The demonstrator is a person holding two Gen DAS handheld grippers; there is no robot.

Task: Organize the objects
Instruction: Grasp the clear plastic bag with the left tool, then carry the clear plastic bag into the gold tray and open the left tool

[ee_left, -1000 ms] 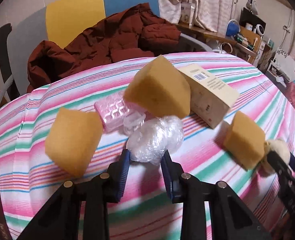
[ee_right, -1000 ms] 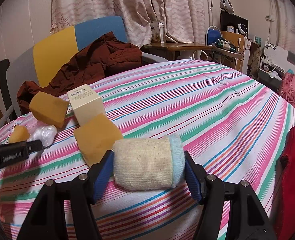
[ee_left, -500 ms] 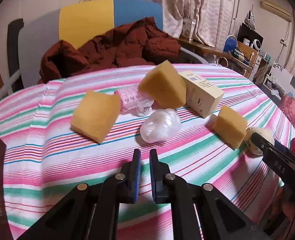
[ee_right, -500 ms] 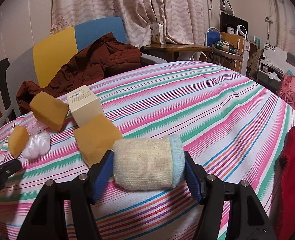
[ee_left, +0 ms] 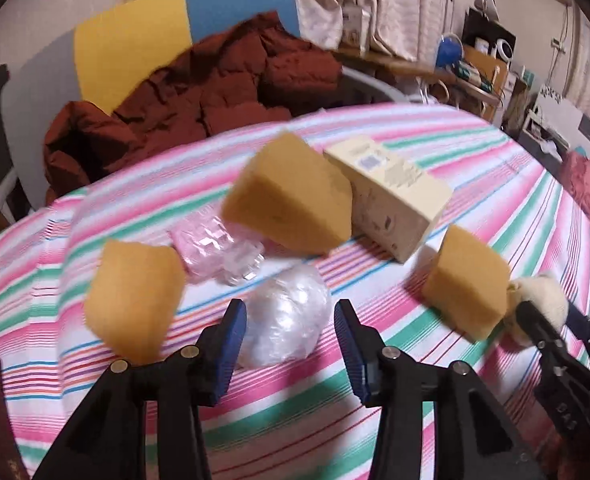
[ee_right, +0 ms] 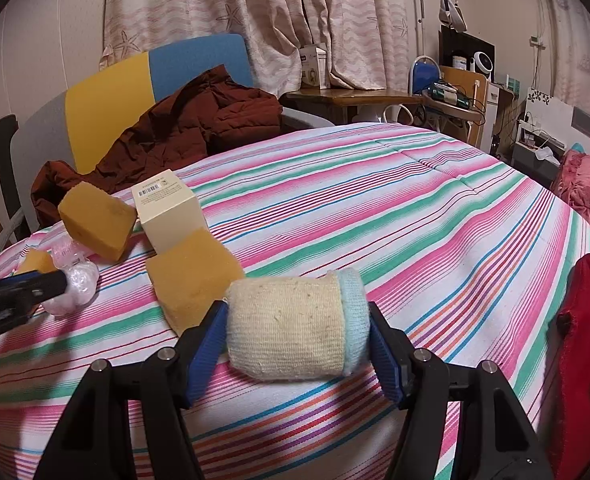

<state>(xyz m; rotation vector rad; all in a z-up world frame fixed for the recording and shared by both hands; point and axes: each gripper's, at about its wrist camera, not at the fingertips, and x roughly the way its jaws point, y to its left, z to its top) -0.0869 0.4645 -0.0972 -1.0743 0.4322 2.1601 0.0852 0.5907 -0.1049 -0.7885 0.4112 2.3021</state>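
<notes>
— Blue-padded and standing apart, the left gripper (ee_left: 291,334) has just been opening its jaws; the crumpled plastic wrap ball (ee_left: 285,320) lies between them on the striped cloth (ee_left: 475,184), and the pads do not press on it.

— And the right gripper (ee_right: 298,340)?

— Clamped on the rolled knit sock (ee_right: 295,326), cream with a pale blue cuff, one pad at each end, low over the cloth.

— What crowds the left one?

— A yellow sponge (ee_left: 135,298) stands just beside its left finger. Beyond the ball lie a pink plastic case (ee_left: 201,242) and a clear piece (ee_left: 243,262) touching it. Behind those, a larger sponge (ee_left: 289,200) leans against a cream carton (ee_left: 395,196).

— Anything near the sock?

— A third sponge (ee_right: 193,278) sits just to its left, close to the left pad. The left gripper's black finger reaches in from the frame's left edge, by the plastic ball.

— Farther out?

— A dark red jacket (ee_right: 199,128) heaped on a yellow-and-blue chair (ee_right: 111,116), then curtains (ee_right: 255,16) and a cluttered side table (ee_right: 359,98). Red fabric (ee_right: 587,344) sits at the right edge.
</notes>
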